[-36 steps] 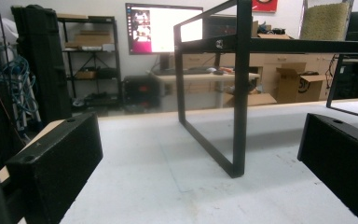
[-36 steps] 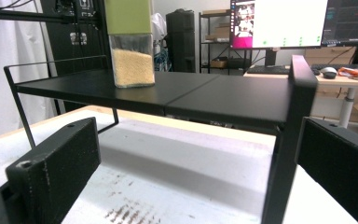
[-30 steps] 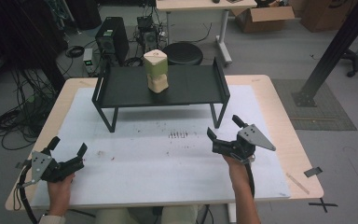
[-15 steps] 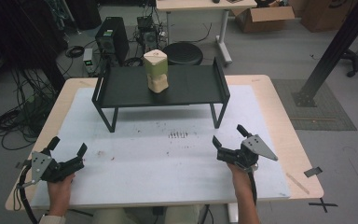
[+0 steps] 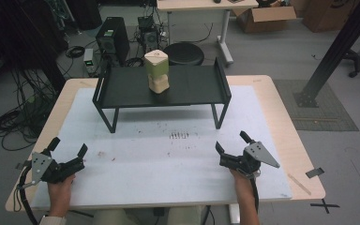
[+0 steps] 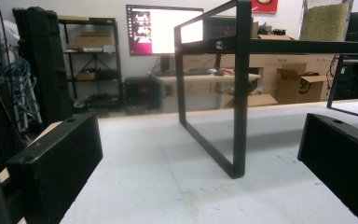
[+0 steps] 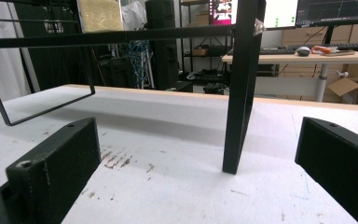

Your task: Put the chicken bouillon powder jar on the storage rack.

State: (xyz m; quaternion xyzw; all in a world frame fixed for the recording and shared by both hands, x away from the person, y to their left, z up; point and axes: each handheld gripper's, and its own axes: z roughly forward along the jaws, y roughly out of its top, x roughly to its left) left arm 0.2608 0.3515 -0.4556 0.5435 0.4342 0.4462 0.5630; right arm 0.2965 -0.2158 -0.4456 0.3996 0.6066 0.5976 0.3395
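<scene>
Grippers rest low at the near edge of the white table (image 5: 168, 159), well apart from each other. We hold the left gripper (image 5: 68, 152) near left and the right gripper (image 5: 232, 143) near right, both with jaws wide apart and empty. At the far side, a pale block (image 5: 157, 71) stands upright on the black shelf (image 5: 192, 86).

In both gripper views the top edge cuts off the yellow sponge block (image 6: 325, 21) on the black rack (image 6: 238, 88). The monitor (image 6: 156, 29) text is perhaps too blurred to read.
</scene>
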